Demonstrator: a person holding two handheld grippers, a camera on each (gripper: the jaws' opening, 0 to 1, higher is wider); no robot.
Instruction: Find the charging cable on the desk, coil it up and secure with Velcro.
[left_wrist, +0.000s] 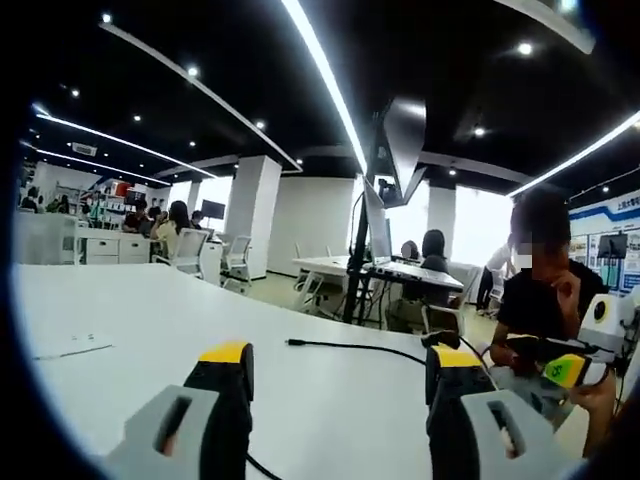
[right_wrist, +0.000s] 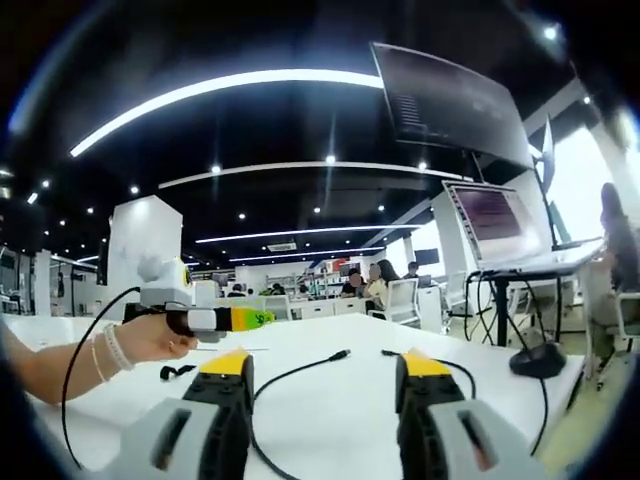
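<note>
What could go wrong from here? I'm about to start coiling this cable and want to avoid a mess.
1. The black cable lies loose on the white desk, both plug ends free; gripping one end may drag the rest rather than form a loop.
2. The small black strap, possibly the Velcro, lies apart from the cable near the hand, so it could be forgotten or nudged away.

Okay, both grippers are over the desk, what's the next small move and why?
Probably lower the open right gripper onto the black charging cable, whose plug end lies loose on the white desk between its jaws. Neither gripper holds anything, so coiling can't start.
</note>
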